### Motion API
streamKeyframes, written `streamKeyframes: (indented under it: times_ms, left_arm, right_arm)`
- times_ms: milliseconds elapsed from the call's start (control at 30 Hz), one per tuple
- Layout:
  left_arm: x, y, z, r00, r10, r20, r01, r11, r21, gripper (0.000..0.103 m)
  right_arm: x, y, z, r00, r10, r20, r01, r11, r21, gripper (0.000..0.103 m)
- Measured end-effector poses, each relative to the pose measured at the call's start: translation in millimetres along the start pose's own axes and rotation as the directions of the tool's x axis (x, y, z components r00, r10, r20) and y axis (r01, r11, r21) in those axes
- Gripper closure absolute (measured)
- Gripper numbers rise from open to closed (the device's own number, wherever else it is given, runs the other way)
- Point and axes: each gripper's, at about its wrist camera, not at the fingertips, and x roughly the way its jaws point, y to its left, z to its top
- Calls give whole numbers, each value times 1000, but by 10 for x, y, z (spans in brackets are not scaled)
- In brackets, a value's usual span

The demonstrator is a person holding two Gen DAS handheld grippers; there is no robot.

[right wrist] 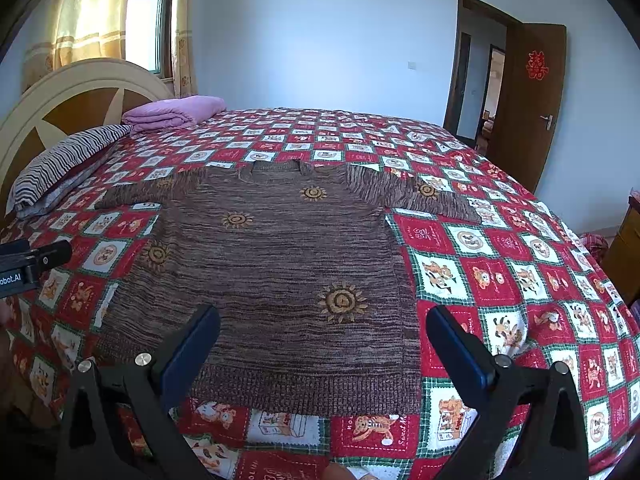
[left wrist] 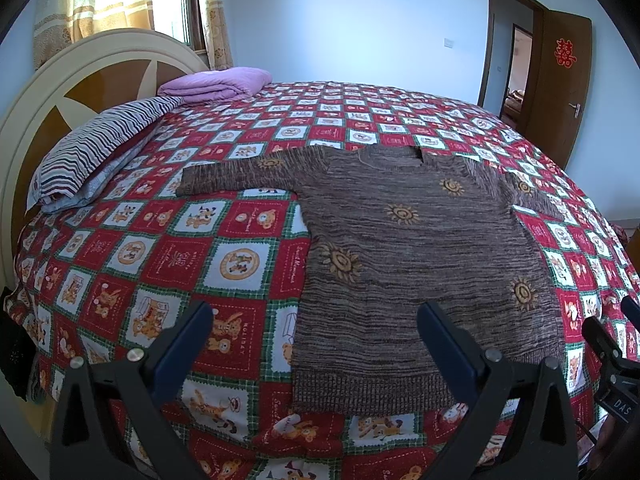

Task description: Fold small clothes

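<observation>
Above the bedspread (left wrist: 180, 256), both grippers (left wrist: 316, 316) (right wrist: 322, 320) hover over the flat sweater (right wrist: 272, 280), jaws apart.

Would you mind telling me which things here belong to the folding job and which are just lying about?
Job: brown knitted sweater, spread flat; left tongs and right tongs, both open.

Lying about: folded purple blanket, striped pillow, checked bedspread.

The bedspread (left wrist: 224, 328) reads "HOLIDAY" (one square), the left hand-held gripper (right wrist: 24, 268) "obot.AI".
</observation>
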Motion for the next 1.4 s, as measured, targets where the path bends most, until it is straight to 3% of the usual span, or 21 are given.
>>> streamKeyframes:
  times_ms: [933,1267,1400]
  left_arm:
    - [96,-53,6,1000,9,-9,-9,1000,6,0]
    - [482,-61,312,1000,14,-6,-13,998,63,0]
    - [720,-102,538,999,38,10,-38,995,87,0]
  right_arm:
    - [119,-47,-26,1000,11,-25,-11,1000,0,1]
    - [505,-369,31,994,21,-109,-21,1000,5,1]
    - [734,-637,172,992,-38,-123,37,999,-13,1]
